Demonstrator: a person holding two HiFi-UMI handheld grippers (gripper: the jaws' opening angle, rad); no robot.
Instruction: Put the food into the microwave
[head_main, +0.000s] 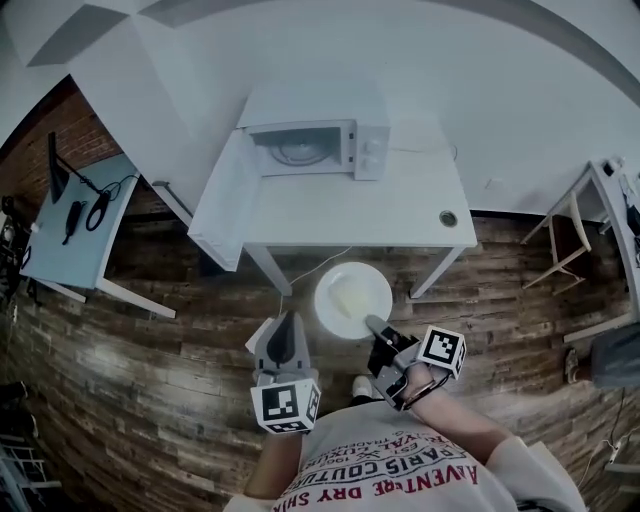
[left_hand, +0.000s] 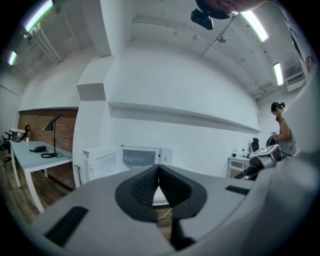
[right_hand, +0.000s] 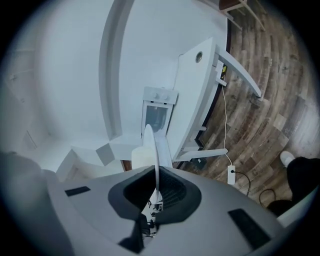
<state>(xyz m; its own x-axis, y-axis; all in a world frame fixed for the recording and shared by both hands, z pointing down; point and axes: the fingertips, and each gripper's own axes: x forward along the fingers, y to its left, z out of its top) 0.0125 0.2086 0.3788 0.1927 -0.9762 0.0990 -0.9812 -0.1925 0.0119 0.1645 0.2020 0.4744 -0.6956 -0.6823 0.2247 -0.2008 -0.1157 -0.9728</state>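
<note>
Food (head_main: 347, 298) lies on a white plate (head_main: 324, 312), and the right gripper (head_main: 376, 328) pinches only the plate's edge, so it may tip and spill. The left gripper (head_main: 287, 322) is closed on nothing. Farther off, the microwave (head_main: 318, 128) has its door (head_main: 224, 196) open; the plate could bump it.

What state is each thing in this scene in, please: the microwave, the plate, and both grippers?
microwave: door swung wide open, plate not yet inside.
plate: held in the air by its rim, short of the table, with food on it.
left gripper: shut, empty.
right gripper: shut on the plate's rim.
</note>
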